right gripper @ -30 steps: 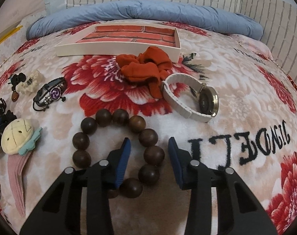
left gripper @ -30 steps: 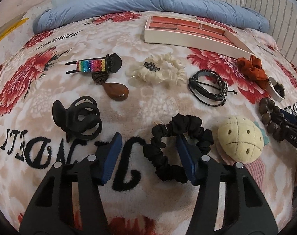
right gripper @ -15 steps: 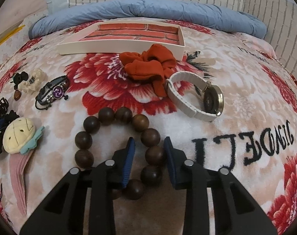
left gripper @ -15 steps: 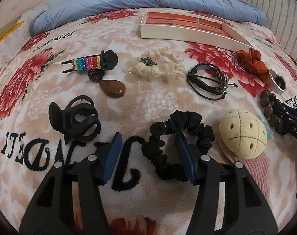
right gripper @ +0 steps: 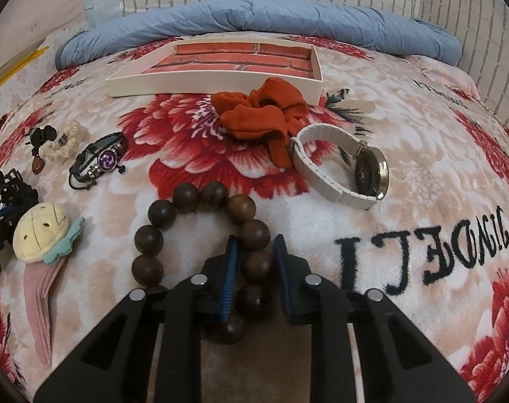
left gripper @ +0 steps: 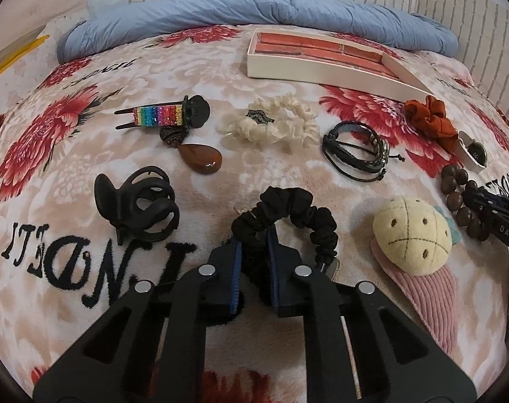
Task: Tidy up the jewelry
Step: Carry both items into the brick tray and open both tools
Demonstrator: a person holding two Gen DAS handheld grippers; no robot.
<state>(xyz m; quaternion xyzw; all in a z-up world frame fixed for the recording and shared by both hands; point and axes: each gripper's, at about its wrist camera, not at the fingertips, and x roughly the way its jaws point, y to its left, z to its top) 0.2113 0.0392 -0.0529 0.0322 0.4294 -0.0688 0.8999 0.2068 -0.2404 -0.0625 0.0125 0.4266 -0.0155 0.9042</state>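
Left claw pinching black scrunchie; right claw gripping wooden bead bracelet; tray sitting far.

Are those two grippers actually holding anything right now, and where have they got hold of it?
The left gripper pinches the black scrunchie at its left side. The right gripper closes around one bead of the wooden bead bracelet.

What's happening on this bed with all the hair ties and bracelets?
A person is sorting accessories with a handheld gripper in each hand. The left gripper has closed on a black scrunchie; the right gripper is pinching one side of a brown wooden bead bracelet. Both items lie on the floral blanket. The brick-patterned tray behind holds nothing visible. The white watch and orange scrunchie lie untouched.
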